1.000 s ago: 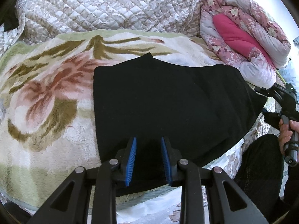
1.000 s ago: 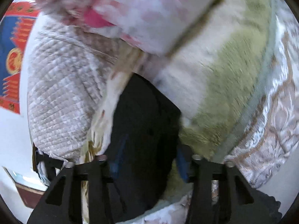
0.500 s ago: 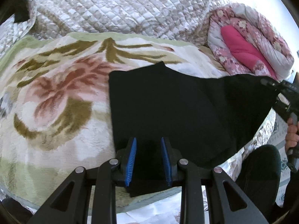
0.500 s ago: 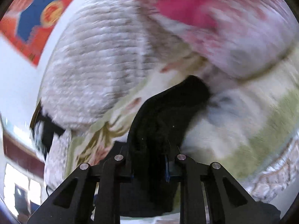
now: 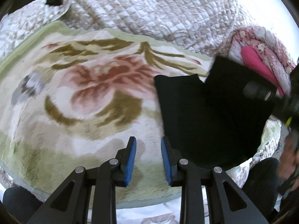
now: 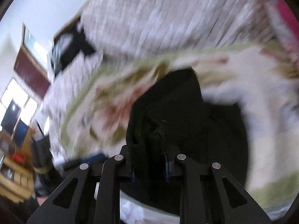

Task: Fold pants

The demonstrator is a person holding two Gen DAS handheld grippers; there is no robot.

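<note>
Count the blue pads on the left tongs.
2. One pad lines the inner face of one finger and the other pad lines the finger opposite it, facing each other across an empty gap over the floral blanket.

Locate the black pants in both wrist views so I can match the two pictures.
Left wrist: the pants lie right of centre on the floral blanket, beside the open left claw, not between its pads.
Right wrist: the pants fill the lower centre, bunched in the right claw, which is shut on them.
Shared landmark: the quilted cover behind the blanket.
</note>
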